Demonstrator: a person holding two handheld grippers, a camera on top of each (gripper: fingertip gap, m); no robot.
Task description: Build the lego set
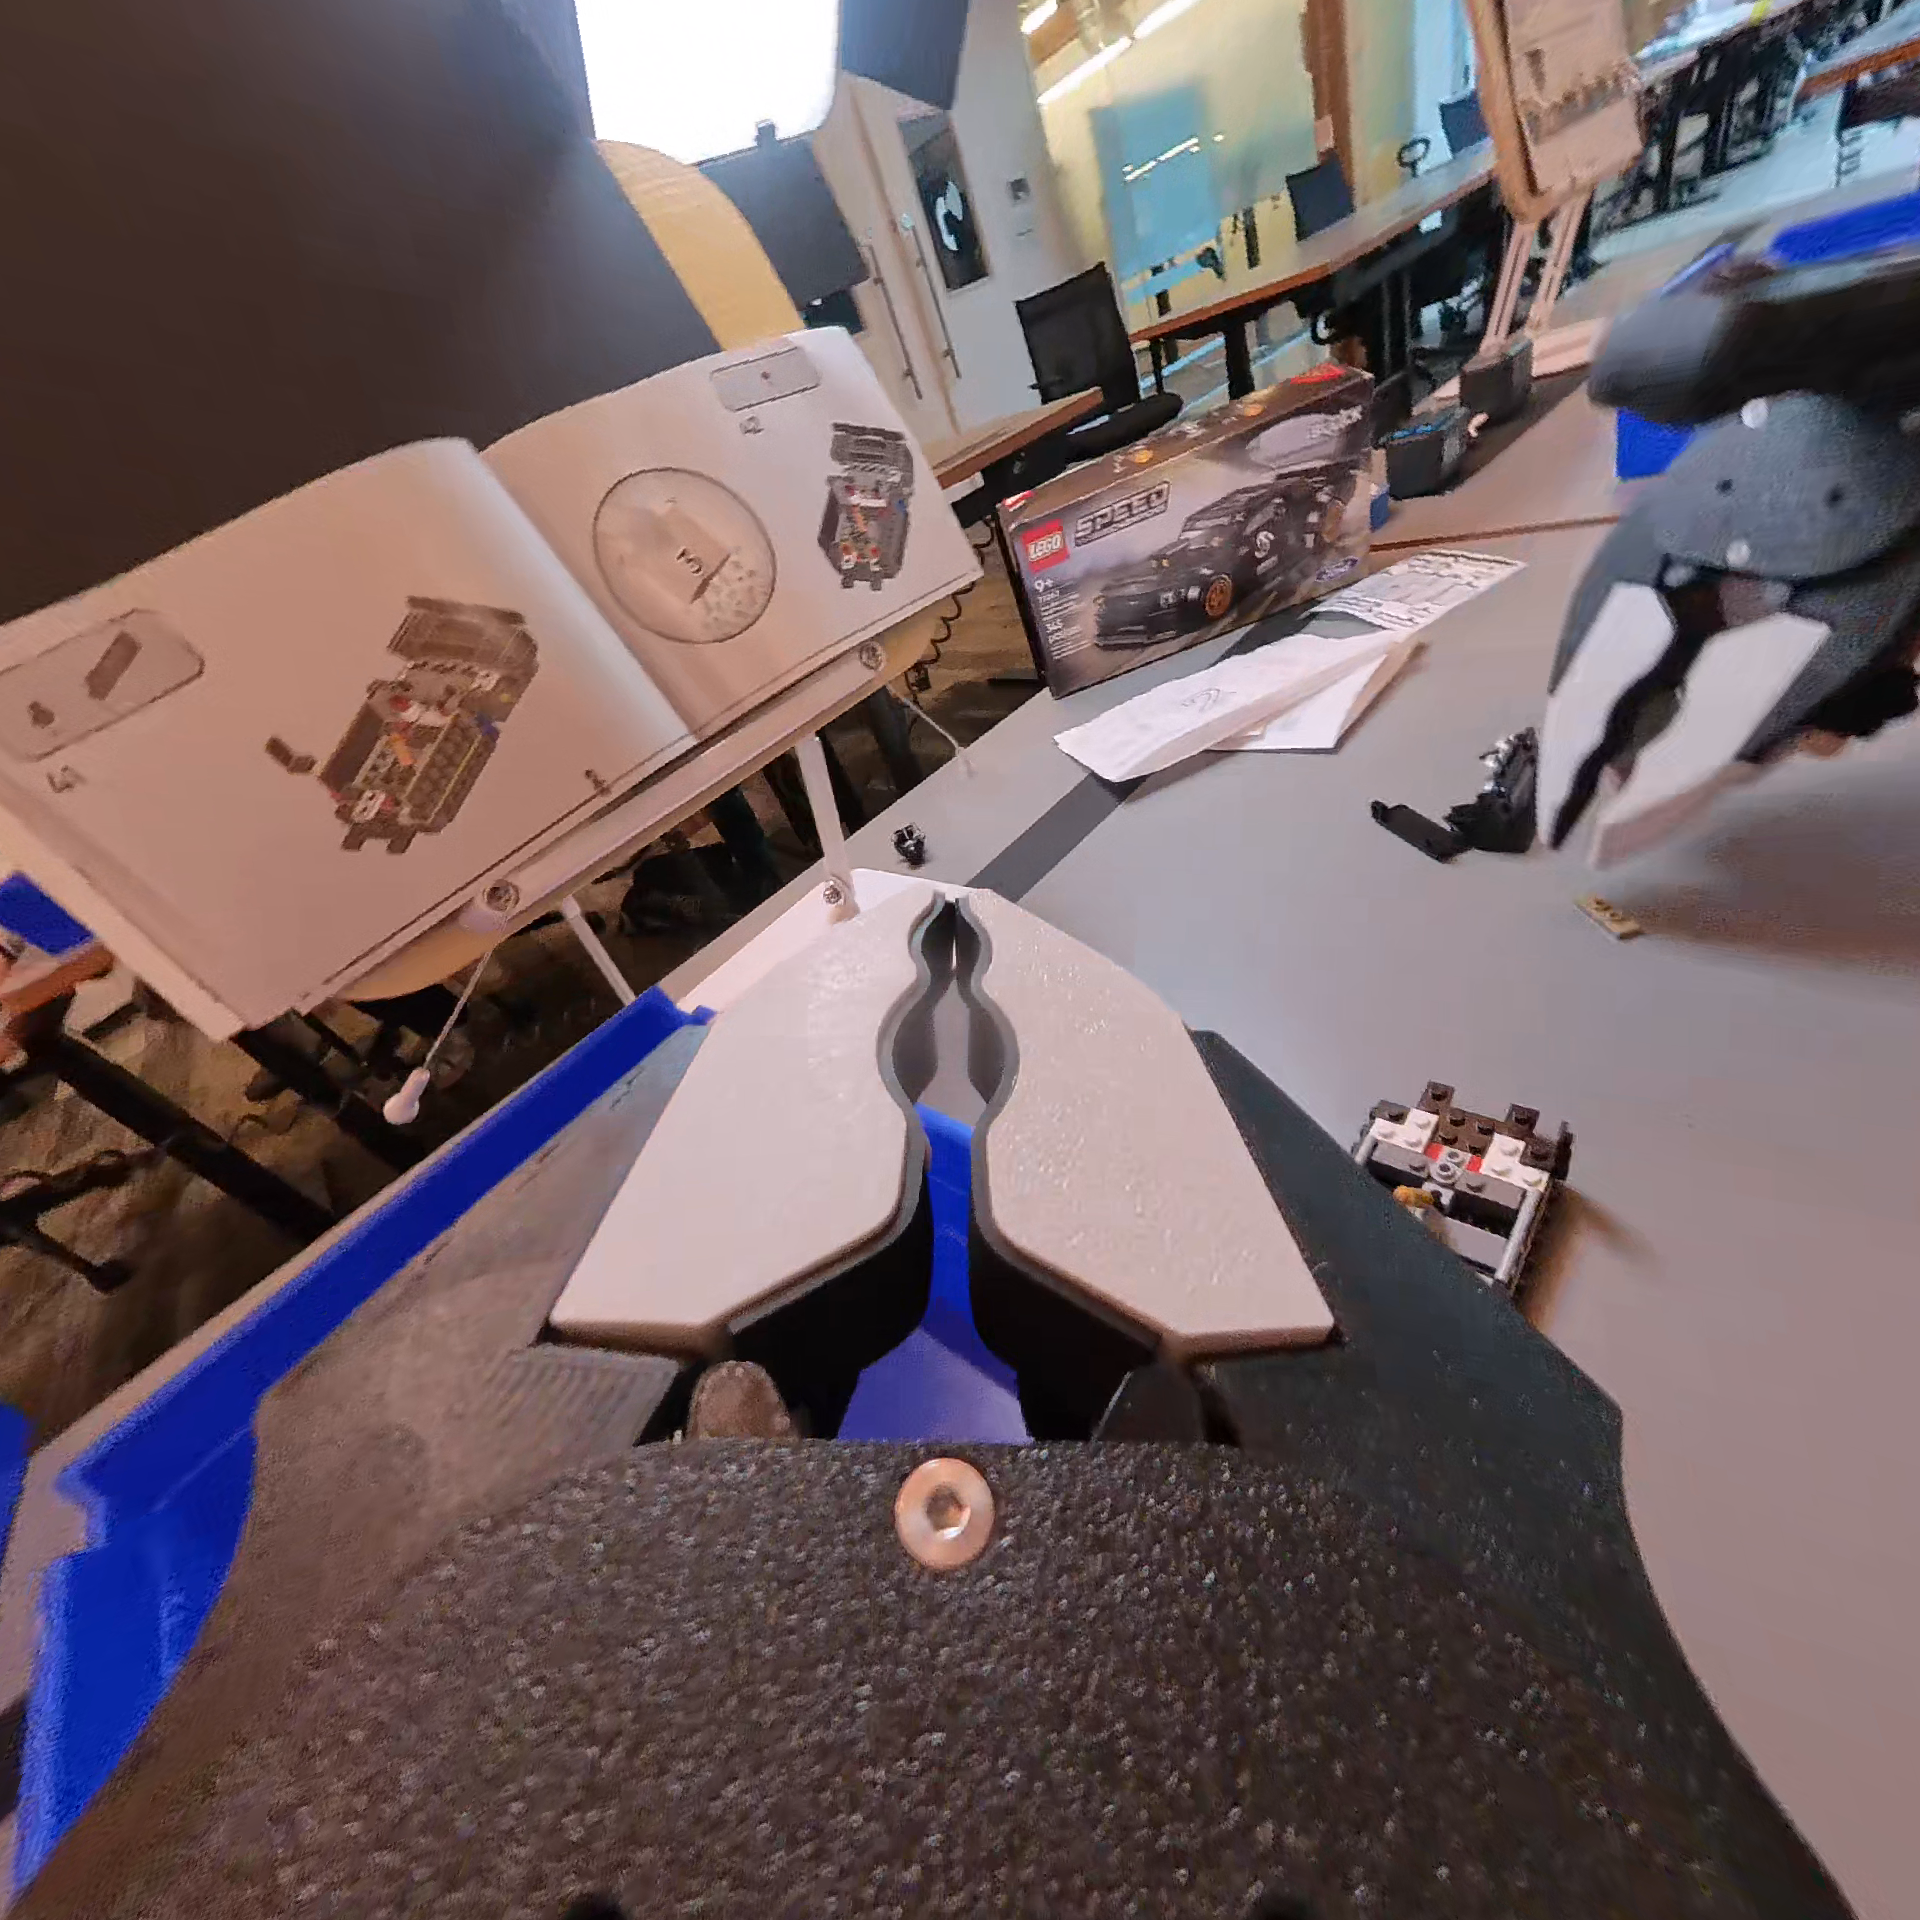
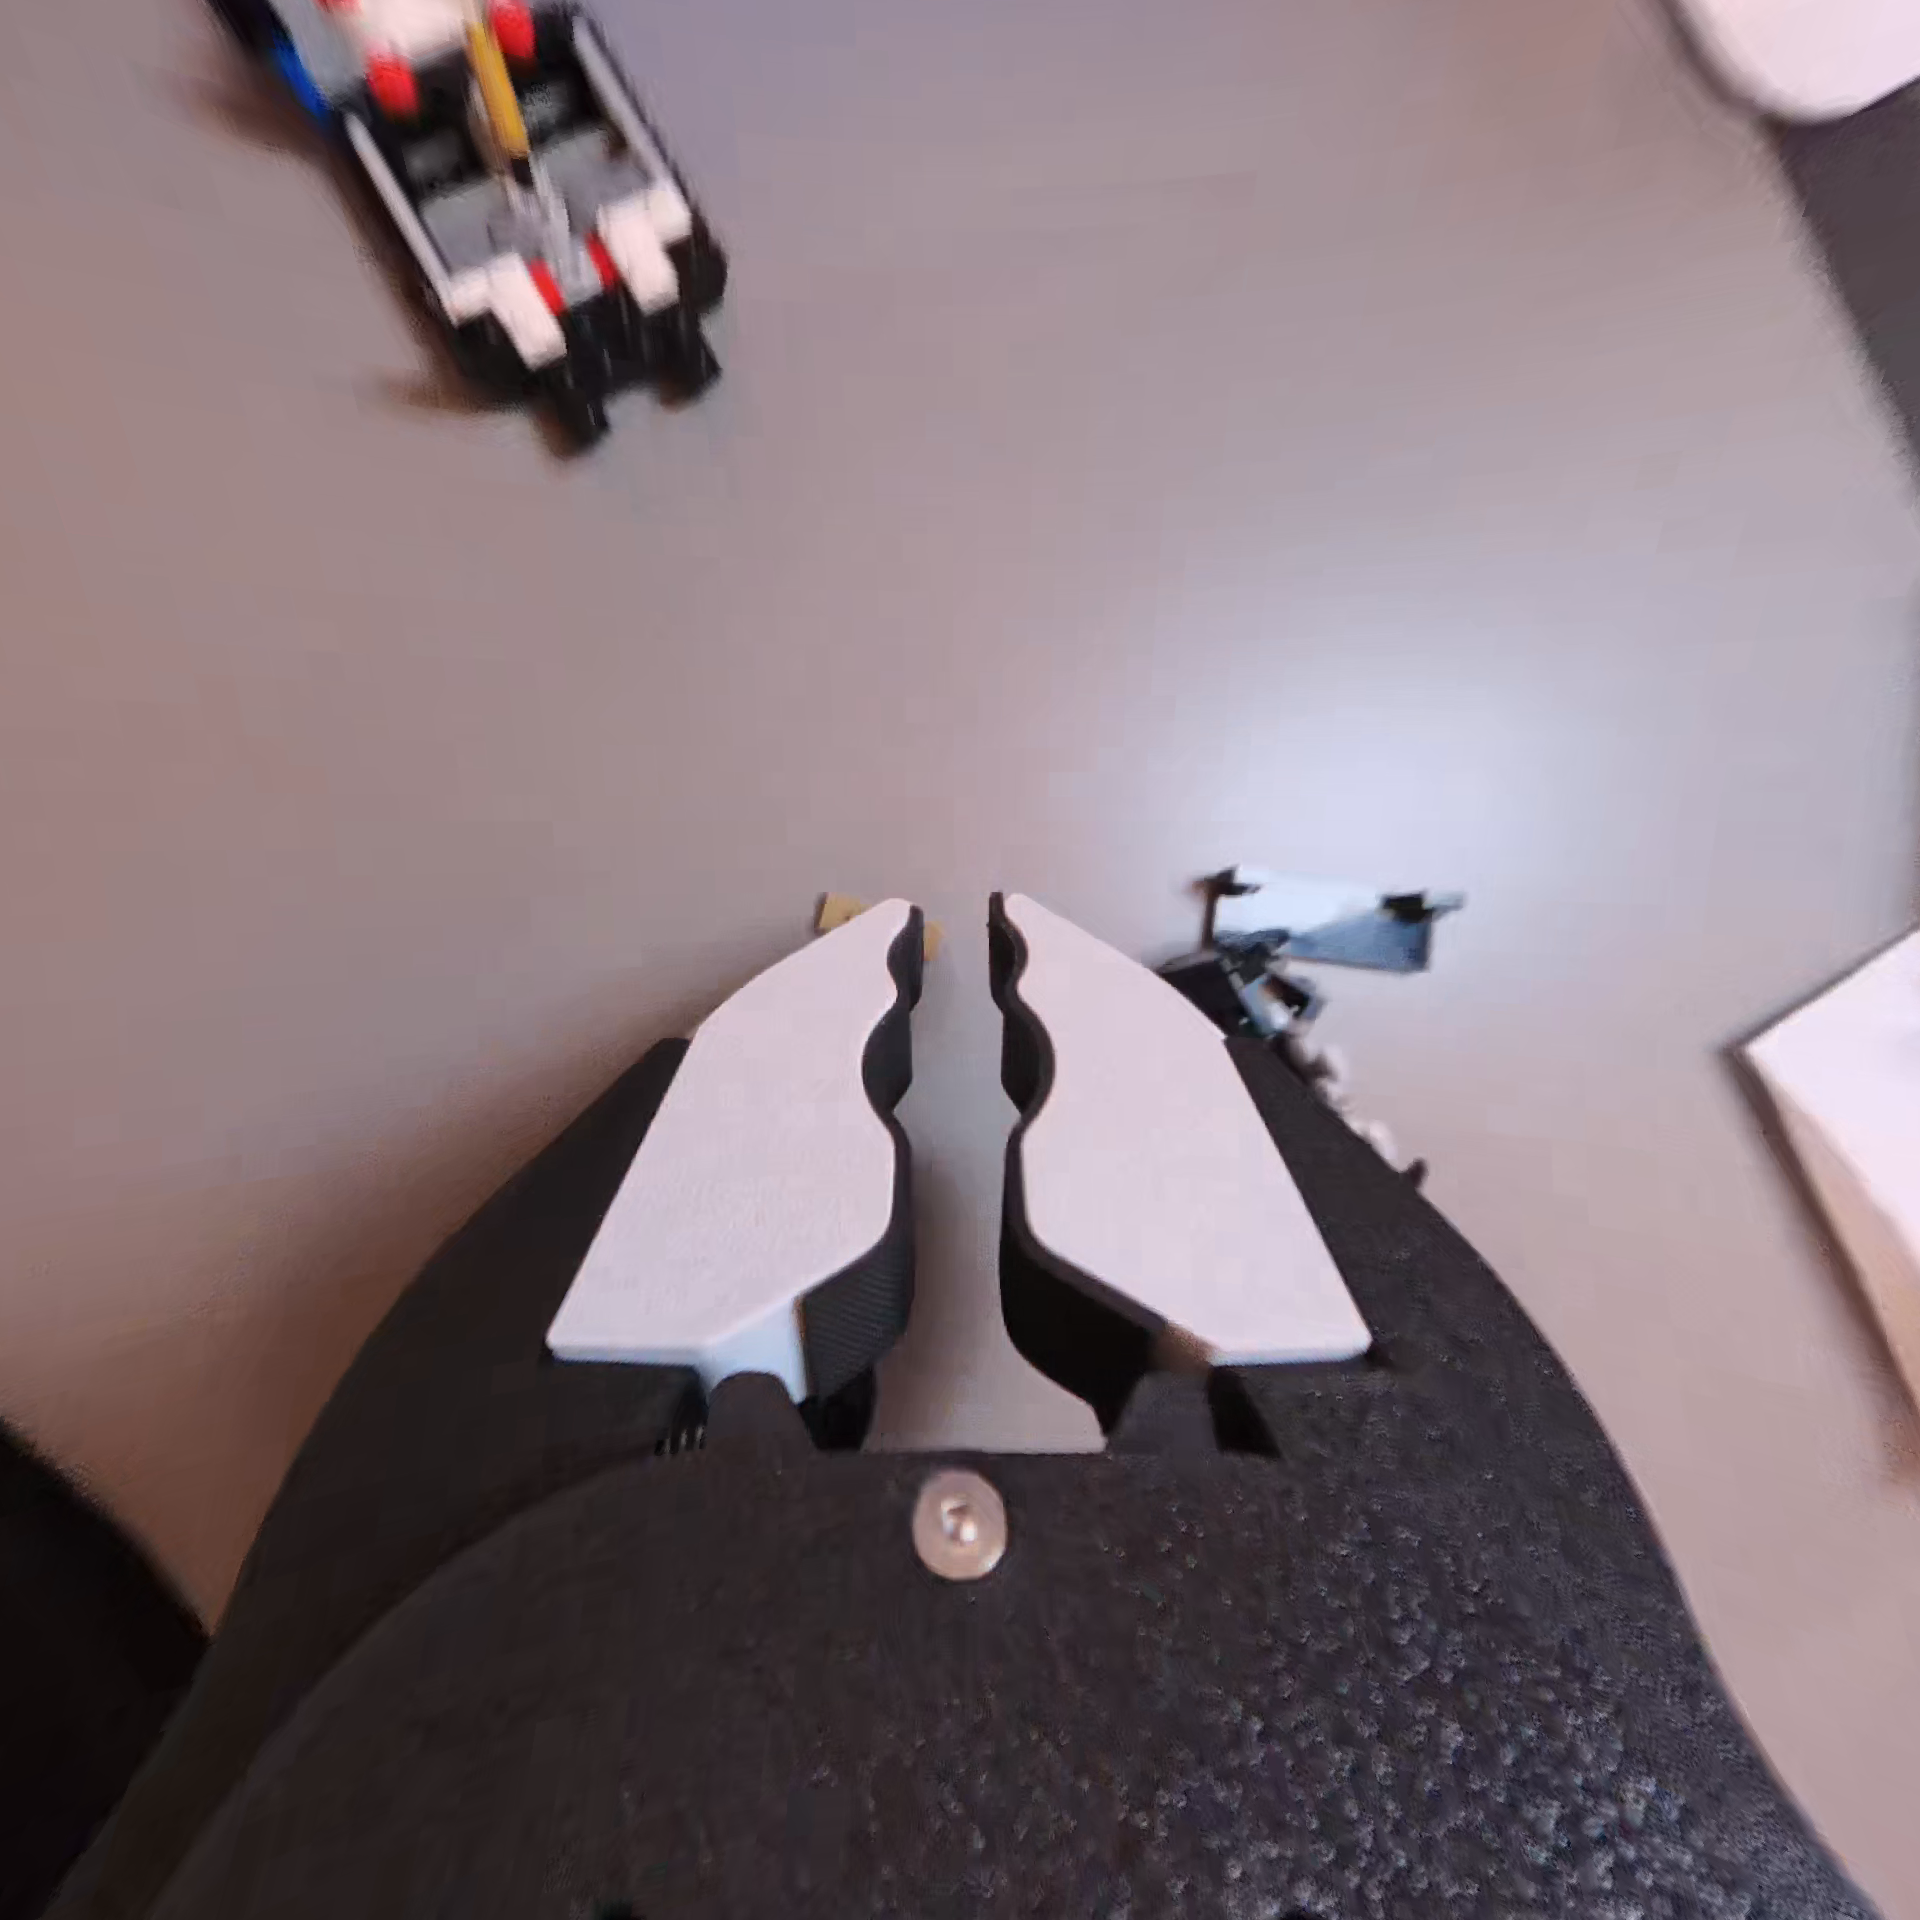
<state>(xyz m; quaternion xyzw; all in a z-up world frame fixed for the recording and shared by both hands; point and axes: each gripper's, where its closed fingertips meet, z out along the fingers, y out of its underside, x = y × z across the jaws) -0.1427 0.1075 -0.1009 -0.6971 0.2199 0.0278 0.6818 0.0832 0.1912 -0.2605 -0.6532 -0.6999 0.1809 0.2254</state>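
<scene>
The right claw (image 2: 954, 914), slightly parted and empty, hovers over a small tan piece (image 2: 836, 911) on the counter (image 2: 1143, 571). The left claw (image 1: 953, 912) is closed on nothing. Best centre the gap squarely over that flat piece.

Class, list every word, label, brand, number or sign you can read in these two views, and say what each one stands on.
I do not copy writing out; this is where it stands.
Toy car box: a brand logo, a title and numbers on its front.
Open instruction booklet: step numbers beside the diagrams.
Printed sheet: too small to read.
Hanging poster: blurred.
Right wrist view: none.
</scene>
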